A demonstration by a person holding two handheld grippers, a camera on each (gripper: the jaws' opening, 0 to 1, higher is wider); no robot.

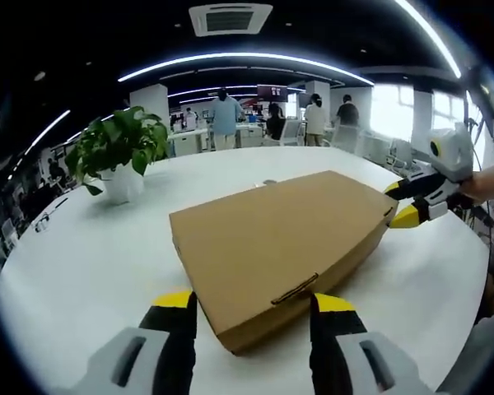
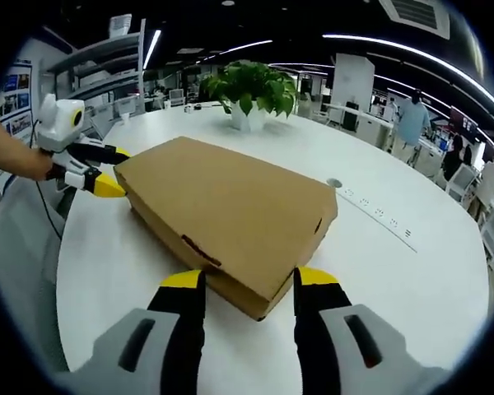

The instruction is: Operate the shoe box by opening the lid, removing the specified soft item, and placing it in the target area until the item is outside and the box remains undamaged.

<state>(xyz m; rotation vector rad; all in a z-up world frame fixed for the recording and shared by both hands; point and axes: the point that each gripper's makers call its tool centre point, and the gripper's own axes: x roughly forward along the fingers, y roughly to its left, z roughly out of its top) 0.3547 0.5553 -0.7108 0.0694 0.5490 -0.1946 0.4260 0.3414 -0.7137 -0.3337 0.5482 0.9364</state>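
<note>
A flat brown cardboard shoe box (image 1: 280, 239) with its lid shut is seen lying on the round white tabletop (image 1: 82, 263), directly ahead of both sets of jaws. In the left gripper view, the left gripper (image 1: 253, 306) is held with its yellow-tipped jaws spread wide, one on each side of the near corner of the box, where a small tuck tab is seen in the front edge. In the right gripper view, the right gripper (image 2: 245, 284) is likewise held wide, its jaws straddling the opposite corner; whether either pair touches the cardboard cannot be told. Each gripper is also seen from the other's camera at the far end of the box. A green leafy plant in a white pot (image 1: 119, 156) stands well beyond the box.

The lid is judged to be not yet lifted, and the soft item is presumably inside, hidden.

Several risks are judged from here. If the jaws are closed on a corner, the thin cardboard could be crushed or creased. If the lid is pulled before the tab is freed, the flap could be torn. With uneven lifting, the box could be slid across the smooth tabletop.
</note>
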